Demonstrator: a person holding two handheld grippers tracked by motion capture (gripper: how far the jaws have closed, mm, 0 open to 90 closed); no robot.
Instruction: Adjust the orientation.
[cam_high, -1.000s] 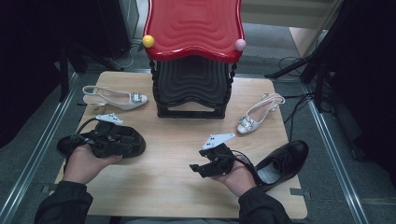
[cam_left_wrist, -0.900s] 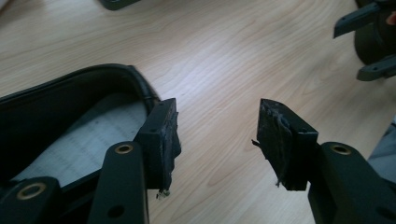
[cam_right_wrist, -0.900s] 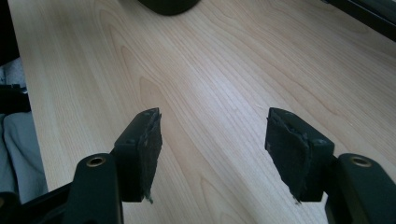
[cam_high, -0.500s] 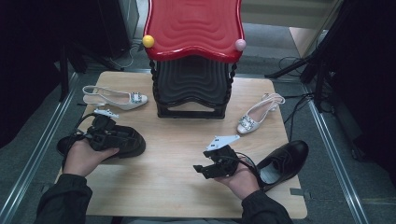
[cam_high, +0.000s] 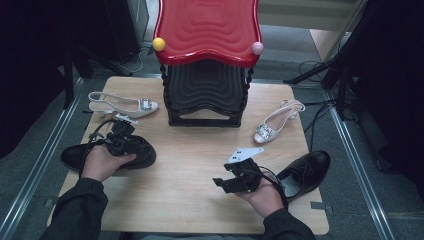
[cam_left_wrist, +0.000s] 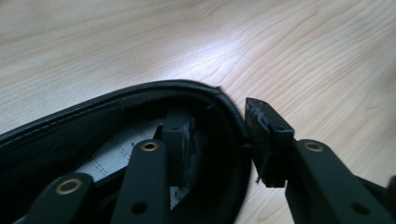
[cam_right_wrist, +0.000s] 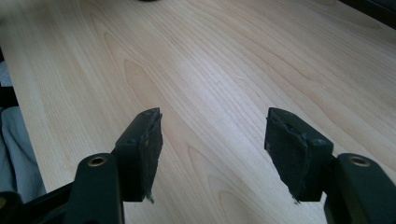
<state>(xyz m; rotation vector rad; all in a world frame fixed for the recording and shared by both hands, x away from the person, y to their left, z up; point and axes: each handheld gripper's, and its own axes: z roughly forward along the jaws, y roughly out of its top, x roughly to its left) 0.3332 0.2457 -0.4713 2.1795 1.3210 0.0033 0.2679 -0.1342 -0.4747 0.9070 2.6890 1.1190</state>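
High view: the left gripper (cam_high: 121, 141) sits at the collar of a black shoe (cam_high: 145, 152) near the table's (cam_high: 200, 190) left edge. Its jaws have just been closing astride the shoe's rim, one inside, one outside, pads not yet pressing. The right gripper (cam_high: 225, 182) hovers released, empty, over bare wood.
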